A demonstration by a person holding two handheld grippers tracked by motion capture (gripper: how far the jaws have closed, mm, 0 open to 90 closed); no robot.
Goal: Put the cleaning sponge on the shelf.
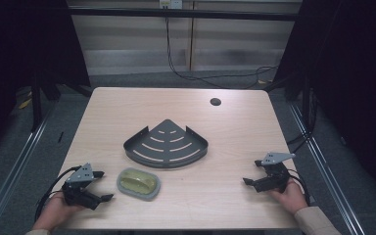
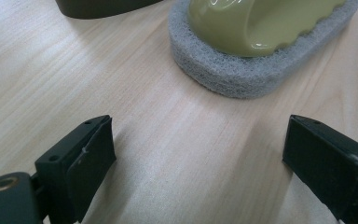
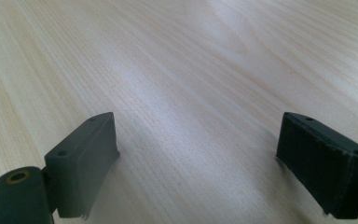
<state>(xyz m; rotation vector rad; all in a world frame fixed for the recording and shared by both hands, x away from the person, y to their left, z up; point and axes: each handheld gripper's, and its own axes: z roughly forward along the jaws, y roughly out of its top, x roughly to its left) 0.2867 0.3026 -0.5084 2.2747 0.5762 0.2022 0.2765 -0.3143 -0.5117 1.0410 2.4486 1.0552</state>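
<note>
Tongs, left (image 2: 198, 154) and right (image 3: 196, 161), gape wide, holding nothing.

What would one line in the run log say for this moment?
left tool: open, empty, beside scrub sponge | right tool: open, empty, over bare table | corner shelf: behind sponge, untouched

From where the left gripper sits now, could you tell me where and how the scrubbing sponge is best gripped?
Probably by the yellow-green handle arching over the sponge, rather than the soft grey pad. It looks rigid and raised. Bring the open left gripper in from the sponge's left end, jaws straddling the handle's sides.
</note>
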